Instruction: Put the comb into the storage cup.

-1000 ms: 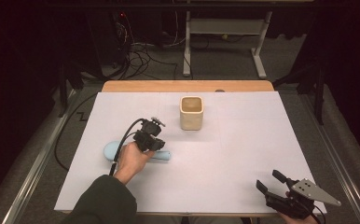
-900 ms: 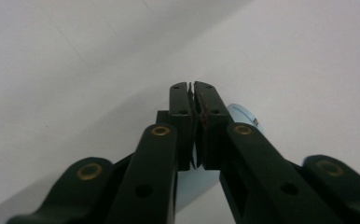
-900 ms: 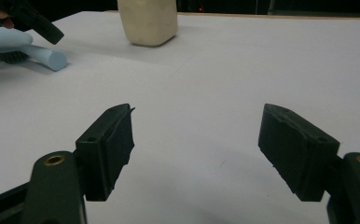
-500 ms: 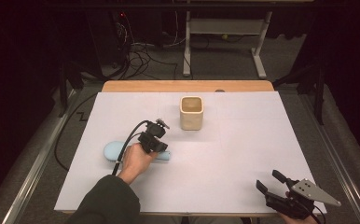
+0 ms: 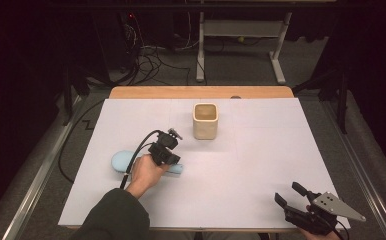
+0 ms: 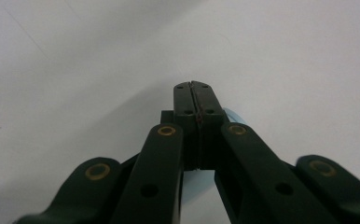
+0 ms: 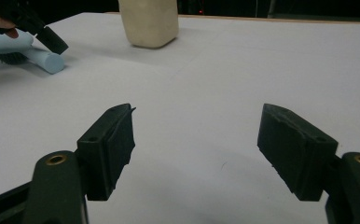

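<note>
A light blue brush [image 5: 123, 161] lies flat on the white table cover, dark bristles down, its round handle end [image 7: 51, 62] pointing right. My left gripper [image 5: 170, 160] is tipped down onto that handle. Its pads [image 6: 187, 99] are pressed together, shut with nothing between them, and a bit of blue brush [image 6: 231, 115] shows just behind them. A cream square cup [image 5: 204, 121] stands upright beyond the brush, toward the table's far middle. My right gripper [image 5: 287, 192] hovers low at the near right corner, open and empty [image 7: 197, 135], pointing toward the cup [image 7: 148, 21].
The white cover [image 5: 261, 150] spans most of the tabletop, with a strip of wood [image 5: 201, 92] bare at the far edge. The left gripper's cable [image 5: 138, 147] arcs over the brush. Cables and a stand's legs [image 5: 241, 55] sit on the floor beyond.
</note>
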